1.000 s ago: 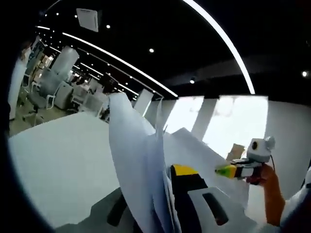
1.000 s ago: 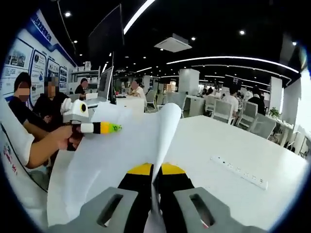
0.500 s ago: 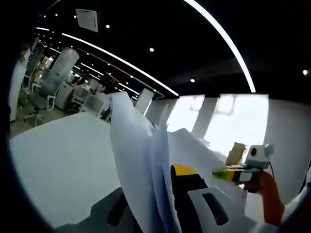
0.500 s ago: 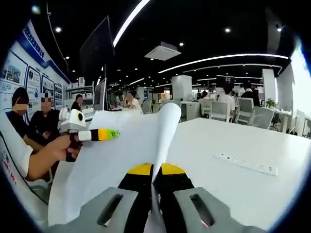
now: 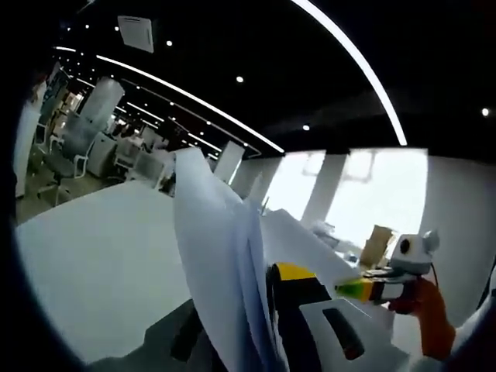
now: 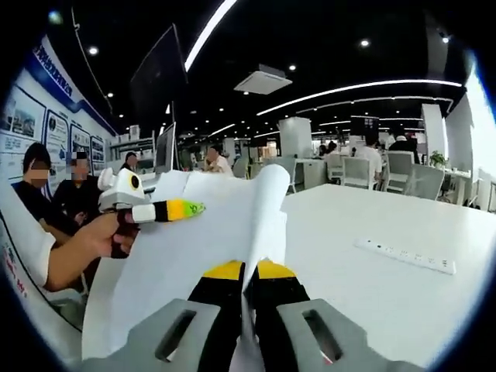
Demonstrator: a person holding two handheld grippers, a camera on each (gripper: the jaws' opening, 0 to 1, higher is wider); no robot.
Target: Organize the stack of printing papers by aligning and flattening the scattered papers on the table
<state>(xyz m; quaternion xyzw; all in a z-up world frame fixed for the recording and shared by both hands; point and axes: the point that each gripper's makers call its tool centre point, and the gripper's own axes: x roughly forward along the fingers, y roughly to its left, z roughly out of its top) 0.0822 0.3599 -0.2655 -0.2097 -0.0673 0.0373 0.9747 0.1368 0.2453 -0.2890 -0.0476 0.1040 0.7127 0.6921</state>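
Pinching upright papers (image 6: 232, 232): right hand-held gripper (image 6: 246, 283), left hand-held gripper (image 5: 260, 310) both clamped.

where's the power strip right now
In the right gripper view, the power strip lies flat on the white table, to the right of the held paper.

The upright papers (image 5: 221, 271) hide the left tongs' (image 5: 256, 325) left jaw; their lower ends are cut off at the frame's bottom.
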